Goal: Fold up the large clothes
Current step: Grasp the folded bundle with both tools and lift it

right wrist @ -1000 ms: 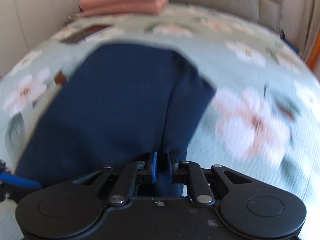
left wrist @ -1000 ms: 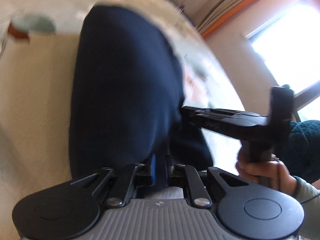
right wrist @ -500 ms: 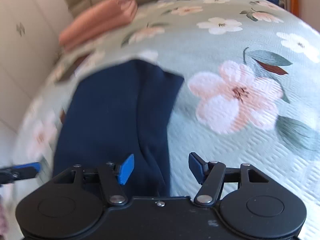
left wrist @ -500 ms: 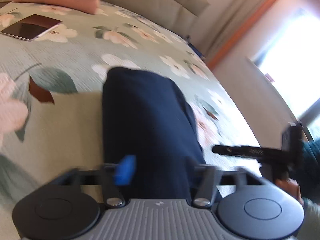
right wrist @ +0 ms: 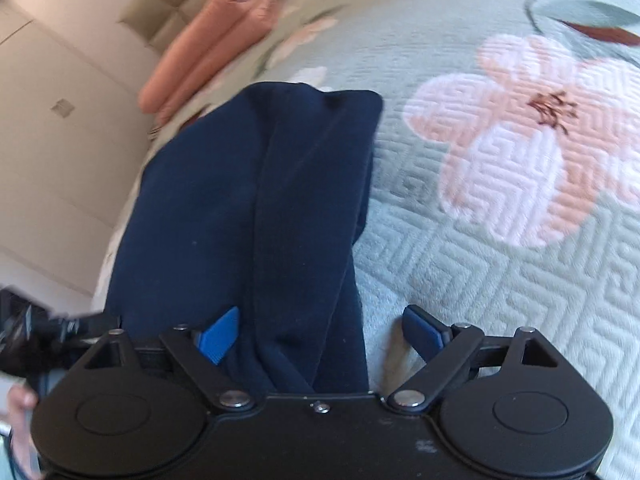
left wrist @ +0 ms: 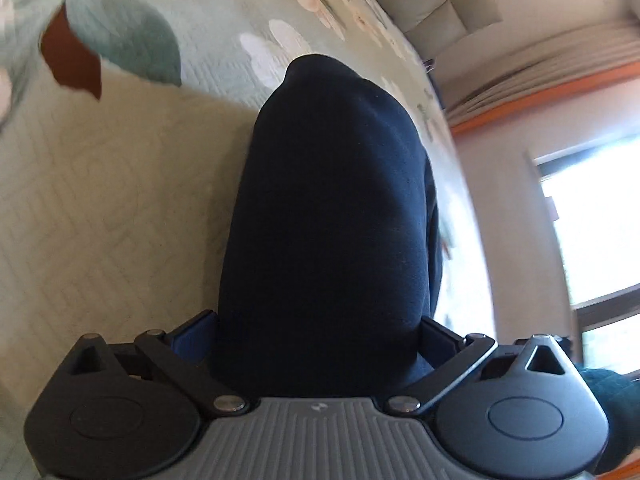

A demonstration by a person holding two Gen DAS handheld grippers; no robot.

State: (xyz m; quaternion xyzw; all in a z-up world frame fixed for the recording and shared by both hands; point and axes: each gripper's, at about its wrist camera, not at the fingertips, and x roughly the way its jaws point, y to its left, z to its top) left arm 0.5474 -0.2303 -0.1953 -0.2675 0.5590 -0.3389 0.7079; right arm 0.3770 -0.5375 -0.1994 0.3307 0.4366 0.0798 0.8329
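Observation:
A dark navy garment (left wrist: 332,208) lies folded into a long narrow strip on the floral bedspread (left wrist: 100,208). My left gripper (left wrist: 316,332) is open, its blue-padded jaws spread to either side of the strip's near end. In the right wrist view the same navy garment (right wrist: 256,208) shows a lengthwise fold line. My right gripper (right wrist: 320,336) is open; the garment's near end lies between its jaws, closer to the left pad (right wrist: 220,336).
A folded pink blanket (right wrist: 212,44) lies at the far end of the bed by the beige headboard (left wrist: 432,4). Beige cabinet (right wrist: 60,128) stands left of the bed. A bright window (left wrist: 592,220) and curtain are to the right.
Both grippers were shut on the navy garment a second ago. Both have let go and stand open, lower and close over the strip's near end.

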